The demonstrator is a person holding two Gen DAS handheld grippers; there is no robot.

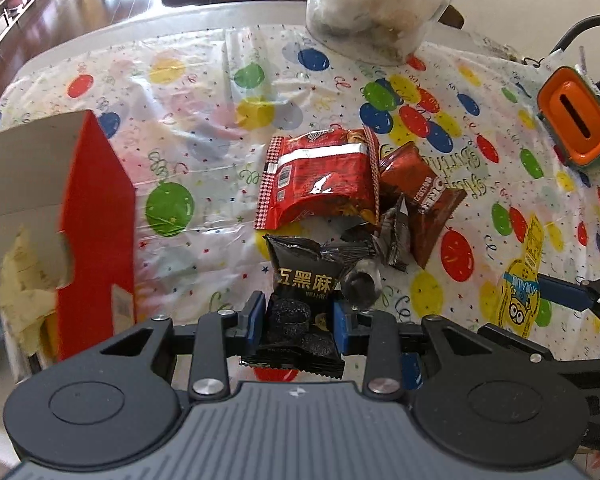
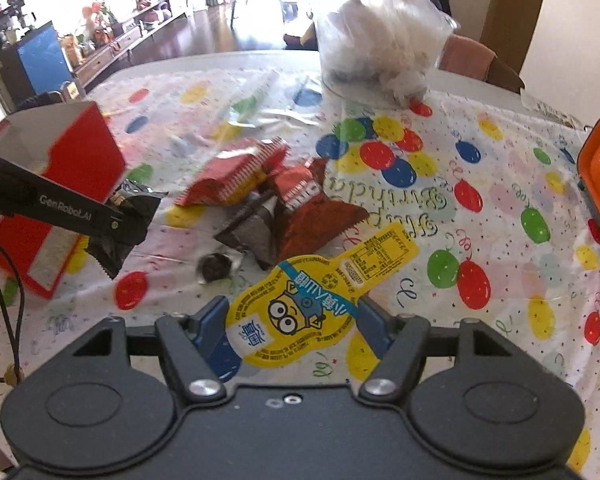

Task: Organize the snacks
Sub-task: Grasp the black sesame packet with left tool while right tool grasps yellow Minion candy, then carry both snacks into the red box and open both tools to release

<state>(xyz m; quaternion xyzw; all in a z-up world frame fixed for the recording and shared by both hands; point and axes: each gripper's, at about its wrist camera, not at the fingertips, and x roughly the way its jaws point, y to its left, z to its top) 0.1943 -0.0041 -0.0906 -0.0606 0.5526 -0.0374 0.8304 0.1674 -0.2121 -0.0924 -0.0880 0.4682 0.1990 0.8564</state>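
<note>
My left gripper (image 1: 299, 316) is shut on a black snack packet (image 1: 300, 304) with gold characters, held above the table; from the right wrist view the packet (image 2: 120, 236) hangs beside the red open box (image 2: 60, 184). That box (image 1: 96, 232) stands at the left. My right gripper (image 2: 292, 320) is shut on a yellow cartoon pouch (image 2: 300, 308), also seen in the left wrist view (image 1: 520, 292). A red packet (image 1: 320, 180), a brown packet (image 1: 424, 200), a dark grey wrapper (image 2: 252, 232) and a small round dark snack (image 2: 214, 268) lie mid-table.
A balloon-pattern tablecloth (image 1: 180, 120) covers the table. A large clear bag with white contents (image 1: 372, 4) stands at the far edge. An orange and green container (image 1: 576, 120) sits at the right. Yellow packets (image 1: 24, 288) lie inside the box.
</note>
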